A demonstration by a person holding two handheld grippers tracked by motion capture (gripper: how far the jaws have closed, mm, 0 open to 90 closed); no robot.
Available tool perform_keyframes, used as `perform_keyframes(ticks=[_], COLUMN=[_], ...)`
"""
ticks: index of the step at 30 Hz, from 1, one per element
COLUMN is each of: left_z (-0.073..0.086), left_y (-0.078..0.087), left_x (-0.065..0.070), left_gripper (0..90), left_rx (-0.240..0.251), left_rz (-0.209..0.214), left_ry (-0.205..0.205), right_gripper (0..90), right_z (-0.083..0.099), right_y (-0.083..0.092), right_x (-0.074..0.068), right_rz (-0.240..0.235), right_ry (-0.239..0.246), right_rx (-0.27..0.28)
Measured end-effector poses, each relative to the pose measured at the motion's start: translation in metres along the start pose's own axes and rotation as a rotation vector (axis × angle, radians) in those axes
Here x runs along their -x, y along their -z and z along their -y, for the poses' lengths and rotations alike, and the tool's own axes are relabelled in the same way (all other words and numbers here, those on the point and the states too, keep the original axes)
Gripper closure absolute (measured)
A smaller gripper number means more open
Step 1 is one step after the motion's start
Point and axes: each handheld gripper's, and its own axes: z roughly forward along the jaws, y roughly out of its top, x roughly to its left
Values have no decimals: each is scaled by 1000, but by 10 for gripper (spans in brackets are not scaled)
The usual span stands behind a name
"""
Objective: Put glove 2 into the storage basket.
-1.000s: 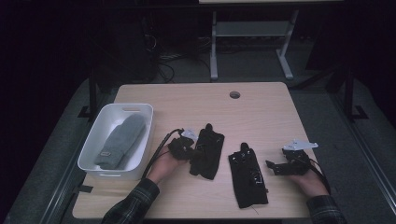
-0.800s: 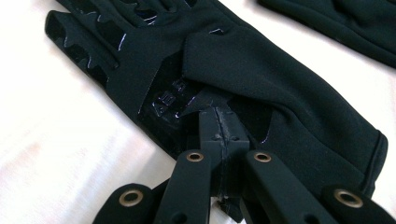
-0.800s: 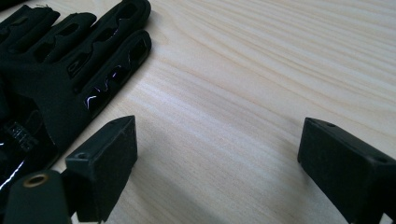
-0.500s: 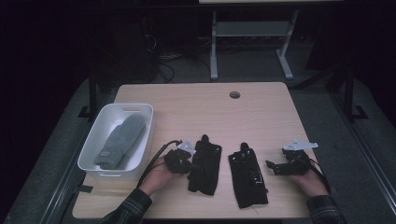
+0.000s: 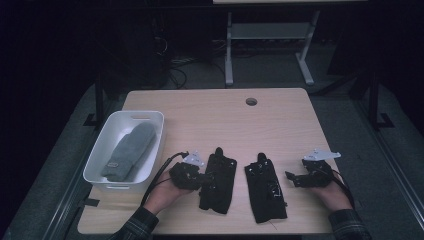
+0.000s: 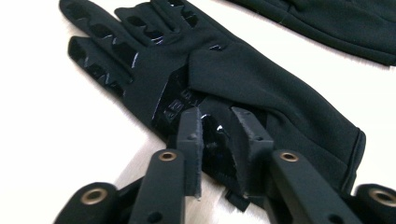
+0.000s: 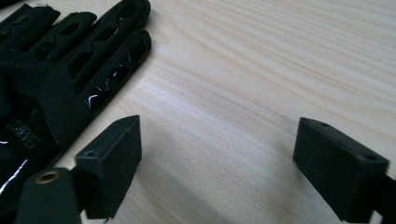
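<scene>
Left glove (image 5: 217,180): black, lies flat on the tabletop (image 5: 220,120) near its front edge, fingers pointing away from the person, just right of the left gripper (image 5: 200,179).
Left gripper: its jaws have just been opening; in the left gripper view they stand a narrow gap apart over the glove's (image 6: 219,79) cuff end, a glossy bit of fabric between them, the pads not clearly pressing on it.
Right glove (image 5: 265,187): black, lies parallel to the first and close beside it, a strip of bare wood between them.
Right gripper (image 5: 295,179): rests low at the right, apart from the right glove; its jaws have just been closing a little yet stand wide, with bare wood between them.
Around: a white bin (image 5: 102,150) with a grey mitten (image 5: 129,151) inside sits at the left edge, close to the left hand's (image 5: 162,192) cable side.
Open room: the far half of the tabletop is bare wood up to the cable hole (image 5: 251,101); the gloves lie close to the front edge.
Views: the left gripper view shows glossy grip patches and lettering on the glove; the right gripper view shows the right glove's (image 7: 60,60) fingers at its left, off its jaws; the high view shows the bin.
</scene>
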Motion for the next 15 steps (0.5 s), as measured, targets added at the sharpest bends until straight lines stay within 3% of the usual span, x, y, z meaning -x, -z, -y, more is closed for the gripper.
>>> perform_keyframes(ticks=[2, 3, 4, 7, 11, 15], left_z=[3, 4, 5, 5, 4, 4], left_y=[0, 0, -1, -1, -4, -7], left_x=[0, -1, -1, -5, -8, -10], left_gripper=[606, 568, 519, 449, 423, 409], left_rx=[22, 10, 22, 33, 47, 22], left_rz=[-22, -31, -56, -78, -94, -100], left_ry=[45, 36, 58, 79, 111, 97], right_gripper=[249, 282, 336, 505, 788, 896], right_z=[-1, -2, -3, -4, -4, 0], right_y=[5, 8, 10, 18, 29, 31], right_x=[-2, -4, -6, -15, -25, -37], right_rz=[-16, -23, -33, -71, -142, -199], right_ry=[-2, -3, -2, 20, 40, 71], right_rx=[15, 20, 23, 33, 29, -2])
